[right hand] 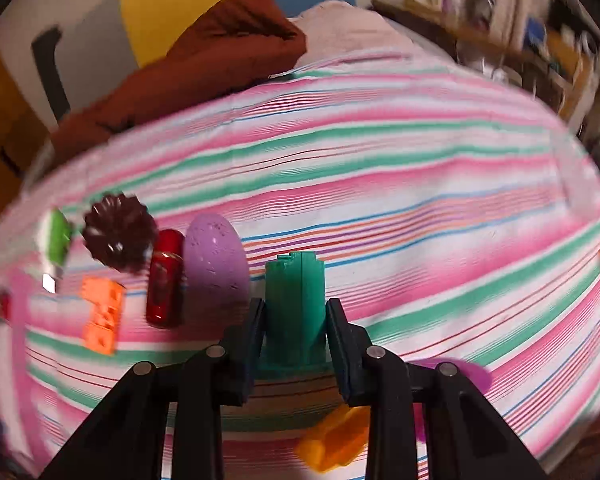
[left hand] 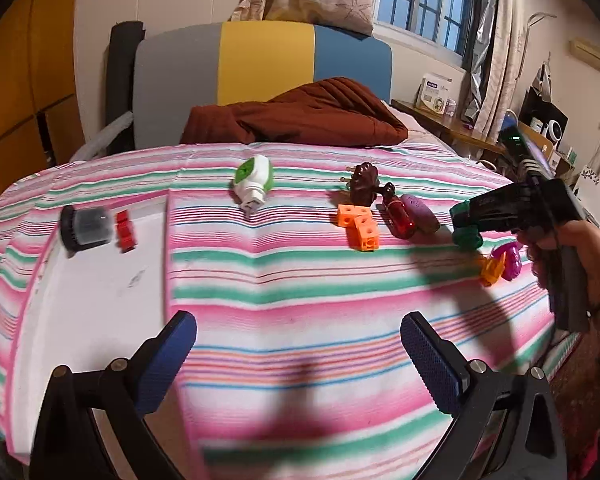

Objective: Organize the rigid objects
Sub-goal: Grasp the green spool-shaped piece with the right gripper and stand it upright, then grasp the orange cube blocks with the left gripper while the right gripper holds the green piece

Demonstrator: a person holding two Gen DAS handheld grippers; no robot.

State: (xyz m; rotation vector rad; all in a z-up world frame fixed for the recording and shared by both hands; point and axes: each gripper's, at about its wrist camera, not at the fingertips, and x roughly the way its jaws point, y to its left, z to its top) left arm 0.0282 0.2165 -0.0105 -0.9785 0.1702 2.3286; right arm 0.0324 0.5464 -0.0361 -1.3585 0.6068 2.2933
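On the striped bedspread lie a green-and-white plug-in device, a dark brown ridged piece, joined orange cubes, a red bottle and a purple egg shape. My right gripper is shut on a green plastic block, its pads pressed on both sides. In the left wrist view that gripper is at the right, just above the bed. My left gripper is open and empty over the near part of the bed.
A white tray at the left holds a black-and-grey round brush and a red block. Orange and magenta pieces lie under the right gripper. A brown quilt is bunched at the headboard.
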